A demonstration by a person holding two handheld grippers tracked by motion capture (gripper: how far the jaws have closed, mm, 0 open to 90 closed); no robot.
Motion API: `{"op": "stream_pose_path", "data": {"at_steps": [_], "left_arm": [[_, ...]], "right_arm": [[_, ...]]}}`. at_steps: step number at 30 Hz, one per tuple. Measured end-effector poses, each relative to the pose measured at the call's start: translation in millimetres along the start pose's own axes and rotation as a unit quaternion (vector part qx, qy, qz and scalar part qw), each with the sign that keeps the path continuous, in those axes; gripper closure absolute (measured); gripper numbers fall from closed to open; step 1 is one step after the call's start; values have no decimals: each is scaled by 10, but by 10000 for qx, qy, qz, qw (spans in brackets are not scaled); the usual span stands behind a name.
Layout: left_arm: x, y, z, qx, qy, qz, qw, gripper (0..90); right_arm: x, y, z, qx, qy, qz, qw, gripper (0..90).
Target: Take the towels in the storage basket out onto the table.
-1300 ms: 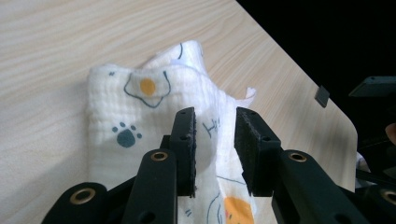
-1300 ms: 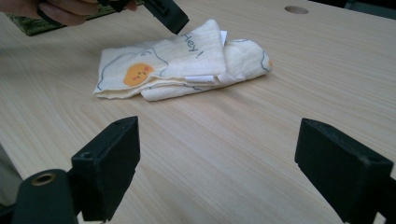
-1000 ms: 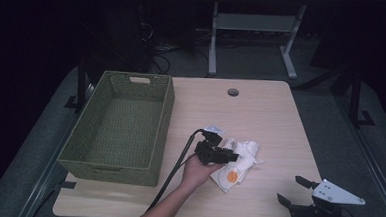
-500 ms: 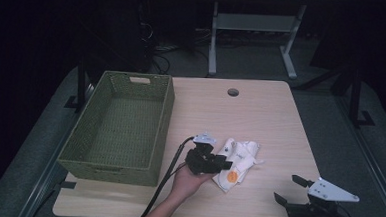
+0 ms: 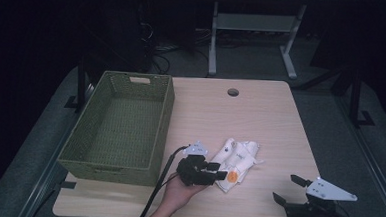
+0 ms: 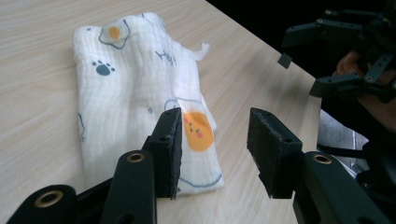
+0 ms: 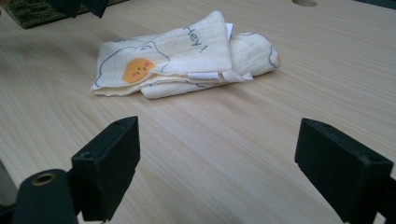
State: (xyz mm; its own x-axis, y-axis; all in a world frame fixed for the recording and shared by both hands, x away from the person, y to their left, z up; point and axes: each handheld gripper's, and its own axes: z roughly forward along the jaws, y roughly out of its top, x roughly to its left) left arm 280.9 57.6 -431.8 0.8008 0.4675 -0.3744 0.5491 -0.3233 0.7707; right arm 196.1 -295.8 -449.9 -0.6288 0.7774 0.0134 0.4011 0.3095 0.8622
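Your left gripper [image 6: 215,147] gapes over the near end of the folded white muslin cloth with egg prints [image 5: 237,159], near the worktop's front edge; your right gripper [image 5: 289,189] waits open. Close shallow and only the top layer lifts, unfolding it.

Pale wood tabletop [image 5: 260,117] before me, green woven basket [image 5: 117,127] along its left side, folded white printed cloth [image 5: 238,158] near my front edge — round hole [image 5: 233,92] at the far edge.
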Motion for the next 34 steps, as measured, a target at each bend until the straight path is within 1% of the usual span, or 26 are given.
{"op": "stream_pose_path", "data": {"at_steps": [1,3,6,7,11,13,16,18,19,21,23,24,25,26,28,30,34], "left_arm": [[-3,-22,-13,5,28,14,10000,549],[-3,-58,-43,-28,34,-22,10000,546],[-8,-106,-82,-26,79,24,10000,537],[-17,-123,-92,-55,54,-15,10000,535],[-49,-177,-106,-15,82,69,9999,523],[-60,-202,-111,69,110,117,9998,504],[-58,-268,-150,74,118,62,9999,498],[-56,-304,-164,89,149,100,9998,493],[-64,-319,-170,98,161,57,9998,488],[-67,-336,-182,97,141,61,9998,483],[-67,-345,-187,173,266,255,9992,473],[-66,-353,-187,186,308,290,9989,468],[-63,-359,-185,138,242,197,9994,462],[-57,-359,-186,135,224,187,9995,459],[-57,-354,-195,131,274,249,9992,453],[-63,-352,-199,121,237,219,9994,446],[-51,-355,-203,113,305,256,9991,424]], "right_arm": [[3,0,-1,7,-3,-1,10000,138],[5,-2,-2,10,-7,-12,10000,138],[5,-2,-5,12,-11,-6,10000,138],[5,-3,-4,17,-10,-3,10000,138],[14,-1,2,30,-9,-10,10000,139],[20,3,3,41,-6,-37,10000,138],[26,3,2,46,0,-49,10000,138],[30,5,1,62,5,-84,9999,138],[34,7,2,66,10,-100,9999,138],[43,6,5,92,13,-125,9999,138],[49,-1,3,125,10,-176,9998,138],[50,-4,-1,113,10,-186,9998,138],[55,-7,-10,119,23,-178,9998,138],[55,-14,-17,111,15,-194,9997,138],[43,-26,-27,92,27,-173,9998,138],[29,-39,-30,111,20,-150,9998,138],[9,-58,-36,106,45,-91,9999,138]]}}
